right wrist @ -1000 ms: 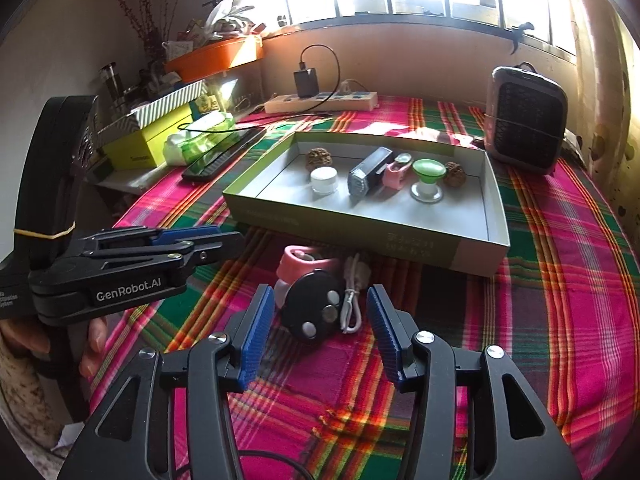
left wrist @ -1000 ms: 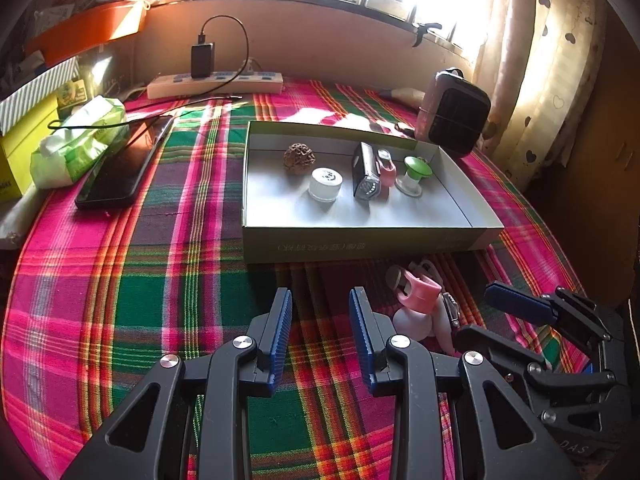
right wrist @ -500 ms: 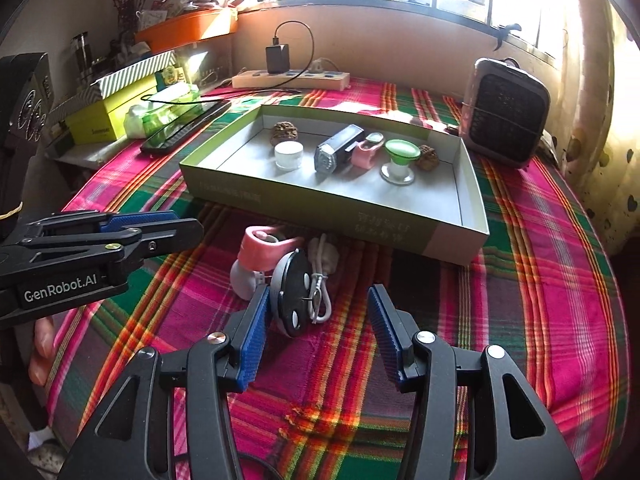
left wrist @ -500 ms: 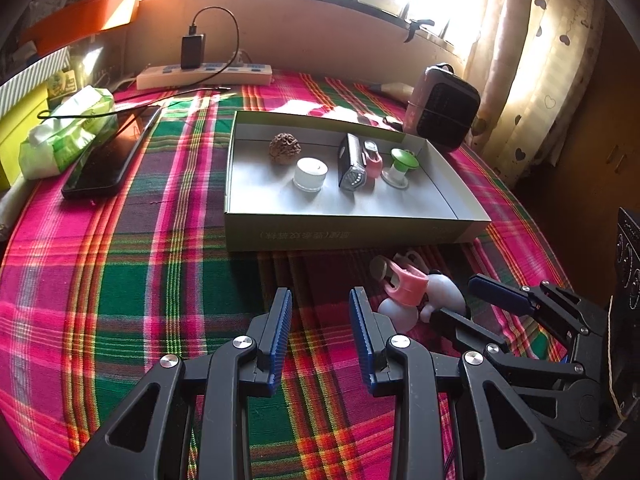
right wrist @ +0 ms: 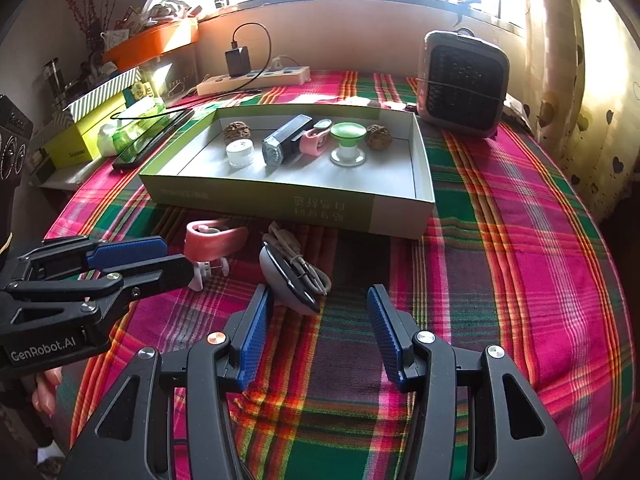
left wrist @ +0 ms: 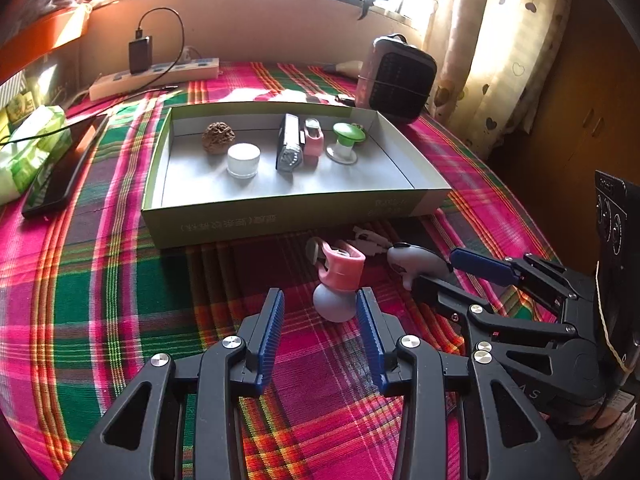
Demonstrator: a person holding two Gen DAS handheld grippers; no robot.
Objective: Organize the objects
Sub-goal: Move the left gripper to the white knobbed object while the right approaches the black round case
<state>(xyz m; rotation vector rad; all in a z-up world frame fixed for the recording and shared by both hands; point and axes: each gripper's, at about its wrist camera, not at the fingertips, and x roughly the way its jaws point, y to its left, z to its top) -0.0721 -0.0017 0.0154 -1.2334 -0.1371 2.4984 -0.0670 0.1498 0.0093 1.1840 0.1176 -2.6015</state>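
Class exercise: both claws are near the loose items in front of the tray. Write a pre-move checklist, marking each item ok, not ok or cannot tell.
1. Left claw open, having just widened: ok.
2. Pink-and-white suction piece lies at the left claw's tips, not yet gripped: ok.
3. Right claw open: ok.
4. Grey round device centred in the right claw: not ok, it sits by the left finger.
5. Free floor in tray: ok.
6. Cable attached to device: cannot tell.

Woven plaid tablecloth (left wrist: 120,300); matt cardboard box (left wrist: 280,216); glossy phone (left wrist: 60,172).
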